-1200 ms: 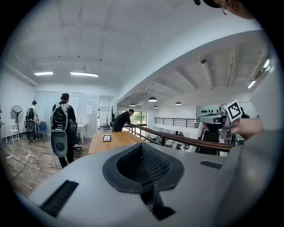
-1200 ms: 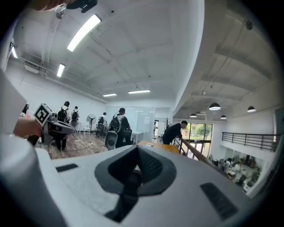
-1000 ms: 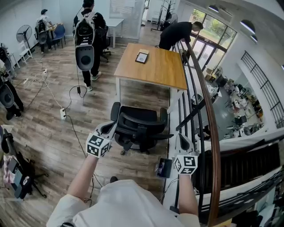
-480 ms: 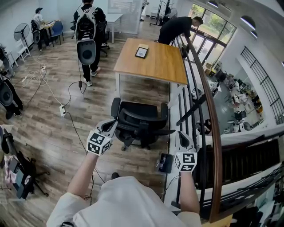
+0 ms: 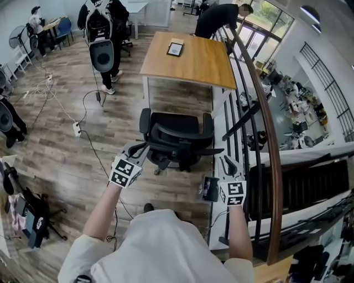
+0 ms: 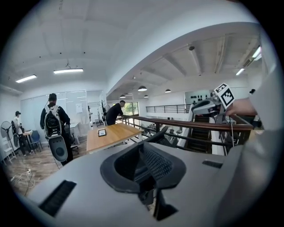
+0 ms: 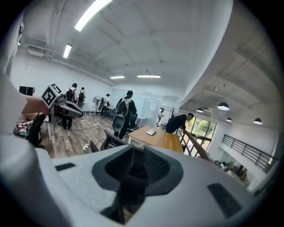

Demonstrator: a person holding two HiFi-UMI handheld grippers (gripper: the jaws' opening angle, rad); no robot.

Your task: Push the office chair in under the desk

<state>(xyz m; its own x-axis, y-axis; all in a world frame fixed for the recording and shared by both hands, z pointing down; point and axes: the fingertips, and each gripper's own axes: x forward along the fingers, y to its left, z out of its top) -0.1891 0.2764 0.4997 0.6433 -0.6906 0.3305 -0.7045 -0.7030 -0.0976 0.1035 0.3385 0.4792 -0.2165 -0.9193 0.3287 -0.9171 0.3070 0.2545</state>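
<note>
The black office chair (image 5: pixel 177 138) stands on the wood floor a short way in front of the wooden desk (image 5: pixel 193 63), its back toward me. My left gripper (image 5: pixel 134 150) hovers at the chair's left rear corner; whether it touches I cannot tell. My right gripper (image 5: pixel 225 164) hangs behind the chair's right armrest, apart from it. Both jaws are opening, with a narrow gap and nothing between them. In the left gripper view, the left gripper (image 6: pixel 143 153) looks over the chair's back edge (image 6: pixel 162 132). Beyond the right gripper (image 7: pixel 133 155), the chair (image 7: pixel 104 142) shows at left.
A tablet (image 5: pixel 175 48) lies on the desk. A wooden handrail with black bars (image 5: pixel 260 110) runs along the right. One person (image 5: pixel 218 16) leans at the desk's far end; another with a backpack (image 5: pixel 102 38) stands left. Cables and a power strip (image 5: pixel 76 129) cross the floor.
Chair and desk have slid up in the head view while both grippers stay behind the chair. The gap between chair and desk looks about the same.
</note>
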